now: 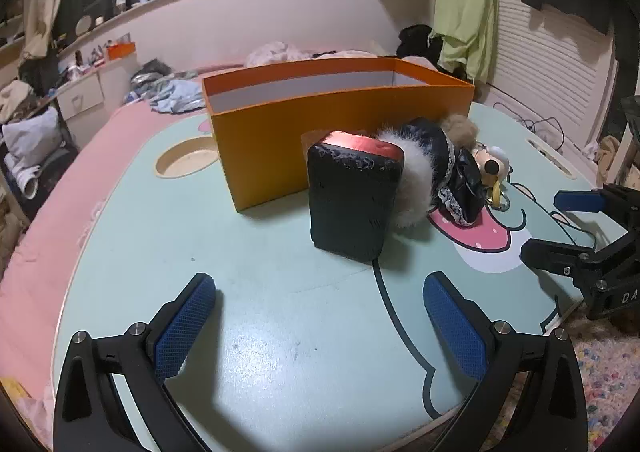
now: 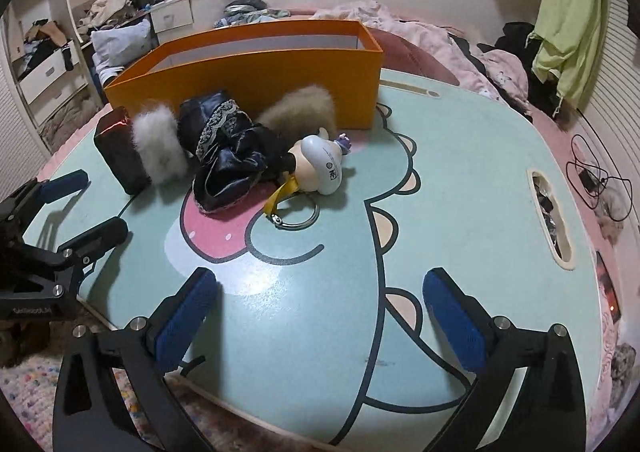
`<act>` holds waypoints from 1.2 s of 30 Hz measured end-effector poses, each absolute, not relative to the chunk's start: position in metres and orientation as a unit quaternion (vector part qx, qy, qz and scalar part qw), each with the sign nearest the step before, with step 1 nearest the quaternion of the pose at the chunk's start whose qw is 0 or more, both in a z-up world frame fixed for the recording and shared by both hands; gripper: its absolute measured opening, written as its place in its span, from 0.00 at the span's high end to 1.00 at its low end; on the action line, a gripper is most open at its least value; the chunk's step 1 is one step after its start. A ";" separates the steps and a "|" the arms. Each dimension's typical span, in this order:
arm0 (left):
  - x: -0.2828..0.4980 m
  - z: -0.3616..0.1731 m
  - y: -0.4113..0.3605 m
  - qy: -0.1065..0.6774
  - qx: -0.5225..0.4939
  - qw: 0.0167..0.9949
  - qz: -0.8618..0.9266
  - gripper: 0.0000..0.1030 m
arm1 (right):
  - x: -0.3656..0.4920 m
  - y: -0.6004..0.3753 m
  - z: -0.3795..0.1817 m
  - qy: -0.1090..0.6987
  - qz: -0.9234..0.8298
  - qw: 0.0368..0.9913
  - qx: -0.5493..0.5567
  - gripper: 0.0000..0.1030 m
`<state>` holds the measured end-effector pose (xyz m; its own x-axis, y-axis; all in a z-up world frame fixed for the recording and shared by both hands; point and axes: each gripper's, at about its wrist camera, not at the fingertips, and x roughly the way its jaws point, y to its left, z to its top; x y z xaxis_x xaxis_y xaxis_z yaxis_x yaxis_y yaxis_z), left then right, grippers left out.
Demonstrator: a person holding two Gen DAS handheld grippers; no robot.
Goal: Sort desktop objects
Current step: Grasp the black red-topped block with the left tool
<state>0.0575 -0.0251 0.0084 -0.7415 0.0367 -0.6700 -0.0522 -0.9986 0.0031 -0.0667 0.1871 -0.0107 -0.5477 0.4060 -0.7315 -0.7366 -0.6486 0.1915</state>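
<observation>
While both tools hung low over the table, the left gripper (image 1: 320, 316) had its two blue pads (image 1: 185, 326) spread wide apart with nothing between them, and the right gripper (image 2: 320, 312) was spread wide and empty too. White letters "DA" showed on the side of the right gripper in the left wrist view; the rest of the word was cut off. Some small white writing on the left gripper's body in the right wrist view was too blurry to read. In front of the left gripper there was bare green table (image 1: 248, 252), and then one dark block with a red top (image 1: 352, 196), standing up. One white fluffy ball (image 1: 414, 188) touched the block's side. Beside it lay one doll in a shiny black dress (image 2: 232, 156), with one tan fluffy ball (image 2: 300, 112) behind it and a yellow strap (image 2: 284, 192) with a metal ring (image 2: 298, 220). The doll's pale shoe (image 2: 326, 168) had a tiny round mark and letters too small to read. One open orange box (image 1: 320, 124) stood behind them all, touching the block's far side or just by it. The table had a big cartoon face on it, one round hole (image 1: 186, 162) and one long slot (image 2: 552, 220) near its edges. The near half of the table was free.
</observation>
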 end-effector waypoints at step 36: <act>0.020 0.035 -0.030 -0.051 -0.345 0.051 0.936 0.63 | -0.061 0.192 -0.014 0.237 0.854 0.346 -0.309 0.00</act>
